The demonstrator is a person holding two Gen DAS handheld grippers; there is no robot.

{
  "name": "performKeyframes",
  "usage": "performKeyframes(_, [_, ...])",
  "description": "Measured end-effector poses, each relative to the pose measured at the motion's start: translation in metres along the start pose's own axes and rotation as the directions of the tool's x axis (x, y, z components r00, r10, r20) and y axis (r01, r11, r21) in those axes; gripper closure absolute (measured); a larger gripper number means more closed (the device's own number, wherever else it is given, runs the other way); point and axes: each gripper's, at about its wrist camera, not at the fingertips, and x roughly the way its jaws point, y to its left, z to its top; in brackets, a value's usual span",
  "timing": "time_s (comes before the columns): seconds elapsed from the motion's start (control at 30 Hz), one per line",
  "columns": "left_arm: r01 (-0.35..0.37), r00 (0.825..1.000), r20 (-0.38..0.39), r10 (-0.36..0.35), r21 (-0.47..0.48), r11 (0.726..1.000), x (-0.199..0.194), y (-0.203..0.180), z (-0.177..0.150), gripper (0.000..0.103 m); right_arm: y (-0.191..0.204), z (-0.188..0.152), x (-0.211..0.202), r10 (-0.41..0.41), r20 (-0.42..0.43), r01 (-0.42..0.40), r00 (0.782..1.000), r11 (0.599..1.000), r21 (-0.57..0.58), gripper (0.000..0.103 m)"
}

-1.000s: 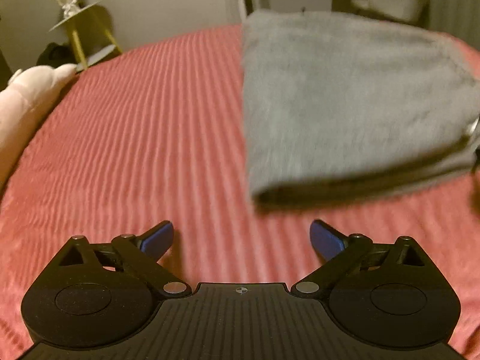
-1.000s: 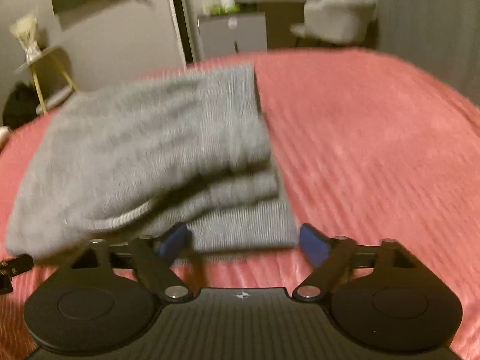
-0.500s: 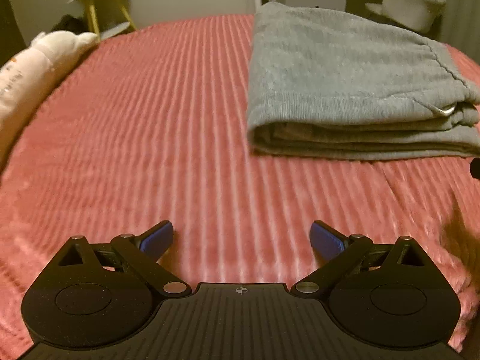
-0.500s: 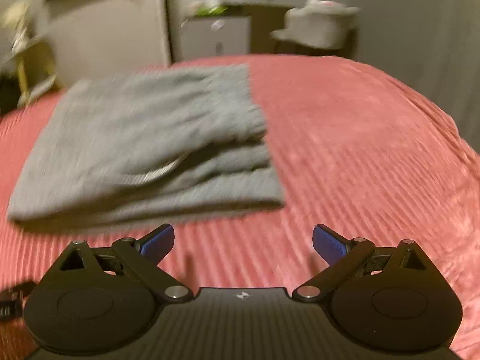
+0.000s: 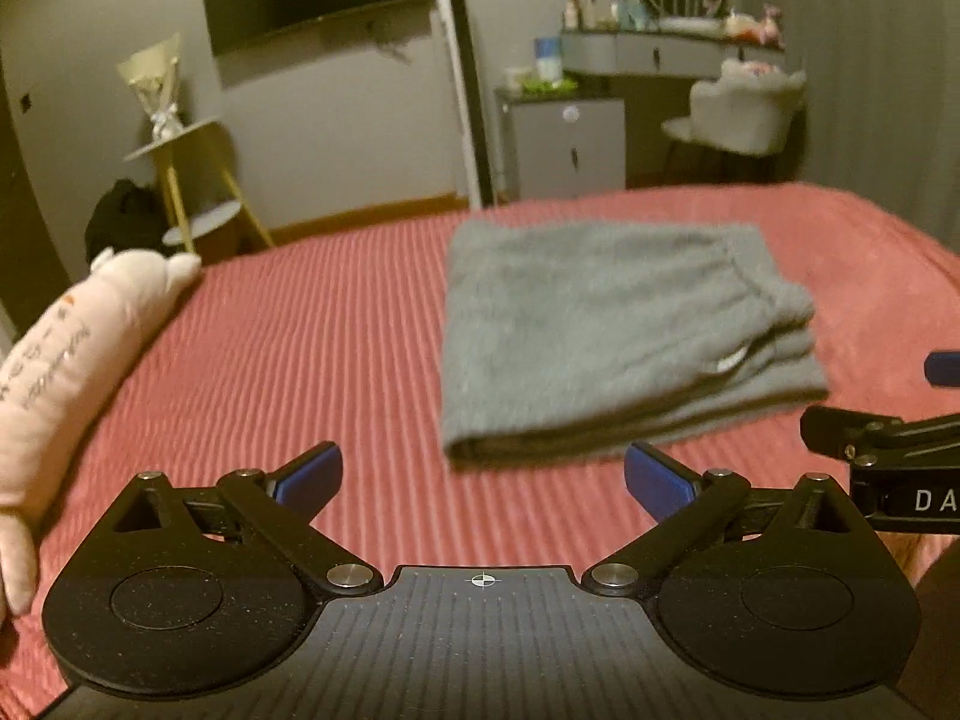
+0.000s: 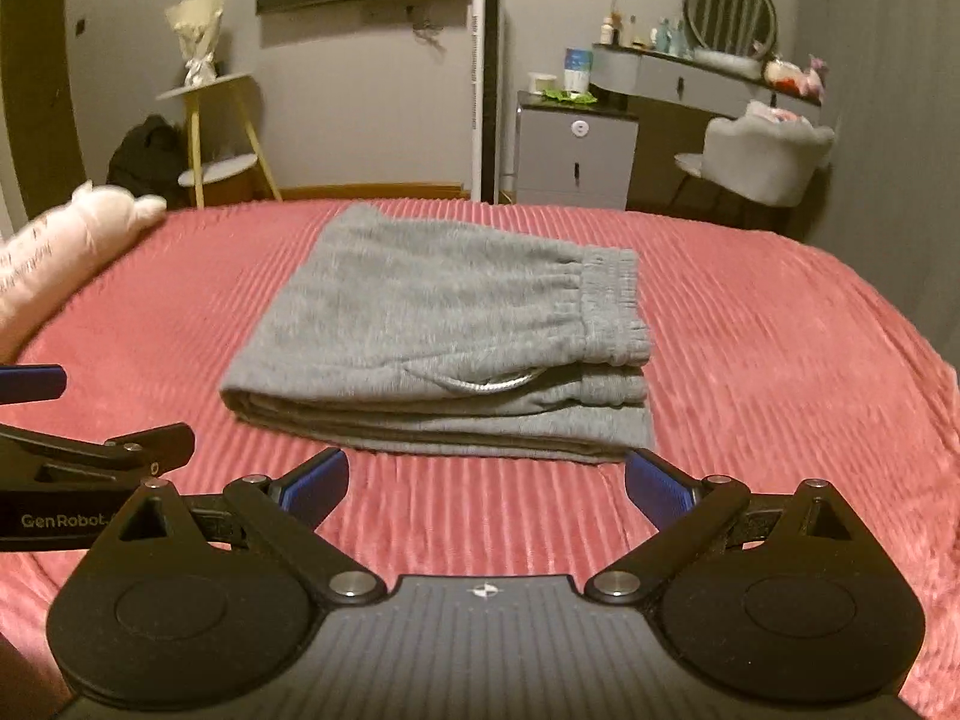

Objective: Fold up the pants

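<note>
The grey pants [image 6: 444, 330] lie folded in a flat stack on the red ribbed bedspread [image 6: 780, 360], elastic waistband at the right and a drawstring loop showing at the front. They also show in the left wrist view [image 5: 612, 330]. My left gripper [image 5: 483, 477] is open and empty, held above the bed in front of the stack's left corner. My right gripper [image 6: 486, 483] is open and empty, just in front of the stack's near edge. Each gripper shows at the edge of the other's view.
A pink plush toy [image 5: 72, 348] lies on the bed at the left. Beyond the bed stand a yellow side table [image 6: 222, 138], a grey cabinet [image 6: 576, 150], a dresser with a mirror and a grey chair [image 6: 768, 156].
Both grippers have pulled back and risen away from the folded pants, so more of the room shows. Both stayed open and empty. The pants have not moved.
</note>
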Motion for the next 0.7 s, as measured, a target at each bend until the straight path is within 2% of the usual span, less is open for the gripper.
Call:
performKeyframes(0.13, [-0.006,1.000,0.020,0.006,-0.003,1.000,0.008,-0.008,0.016,0.000,-0.008,0.012,0.003,-0.031,0.056,0.030,0.998,0.999,0.029,0.004])
performKeyframes(0.2, [-0.013,0.999,0.030,0.014,-0.012,1.000,0.016,-0.009,0.014,0.000,-0.009,0.009,0.011,-0.051,0.093,0.049,0.994,0.998,0.025,0.004])
performKeyframes(0.3, [0.016,1.000,0.008,-0.015,-0.070,0.997,0.034,-0.002,0.004,0.000,-0.013,0.001,0.037,-0.019,0.023,0.017,1.000,0.998,0.059,0.004])
performKeyframes(0.37, [0.023,1.000,-0.018,-0.025,-0.093,0.995,0.043,0.001,0.001,0.000,-0.012,-0.002,0.050,-0.034,-0.008,0.035,0.999,0.996,0.077,0.004])
performKeyframes(0.47, [-0.025,1.000,-0.010,0.024,-0.072,0.997,0.052,-0.001,-0.002,0.000,-0.002,-0.003,0.060,-0.050,-0.028,0.051,0.998,0.998,0.031,0.004])
performKeyframes(0.6, [-0.009,0.999,-0.034,0.007,-0.069,0.998,0.064,0.000,-0.008,0.000,0.011,-0.007,0.065,-0.057,-0.023,0.056,0.998,0.998,-0.031,0.004])
performKeyframes(0.7, [-0.017,0.999,-0.039,0.015,-0.039,0.999,0.069,-0.002,-0.011,0.000,0.009,-0.007,0.068,-0.048,-0.030,0.047,0.998,0.999,-0.022,0.004])
